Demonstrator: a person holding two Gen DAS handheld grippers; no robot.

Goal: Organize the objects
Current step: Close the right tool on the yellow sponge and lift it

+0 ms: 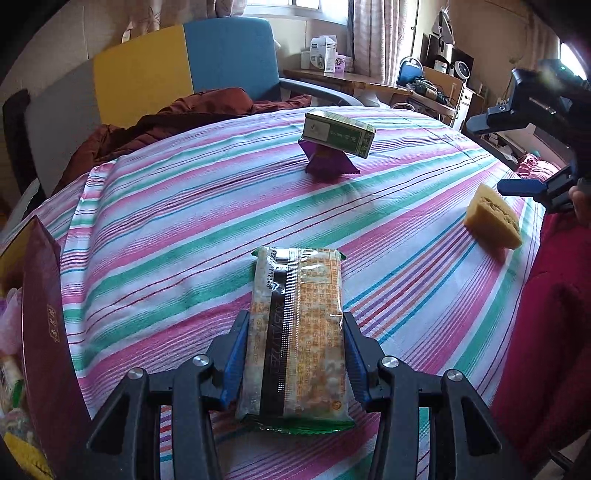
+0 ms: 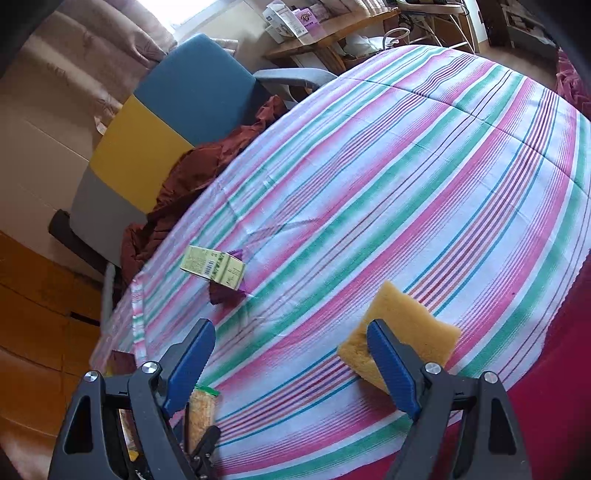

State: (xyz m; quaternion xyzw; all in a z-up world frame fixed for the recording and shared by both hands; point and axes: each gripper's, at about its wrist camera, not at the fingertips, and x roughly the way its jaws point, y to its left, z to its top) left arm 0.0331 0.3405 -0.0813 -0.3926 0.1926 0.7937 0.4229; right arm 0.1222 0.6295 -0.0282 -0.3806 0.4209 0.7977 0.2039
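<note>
- Striped cloth (image 1: 184, 236) over the near table.
- Blue-and-yellow chair (image 1: 184, 62) beyond, far left.
- Wooden side table (image 1: 332, 78) below a bright curtained window (image 1: 295, 3).

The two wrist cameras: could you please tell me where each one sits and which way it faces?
Left wrist: on the left gripper, angled down across the striped cloth; its jaws clamp a clear-wrapped snack pack; the right gripper shows.
Right wrist: on the right gripper, jaws open, beside a yellow sponge.
Shared: sponge, cloth, green carton on a purple packet.

Box (image 1: 338, 133) atop pouch (image 1: 327, 162)
</note>
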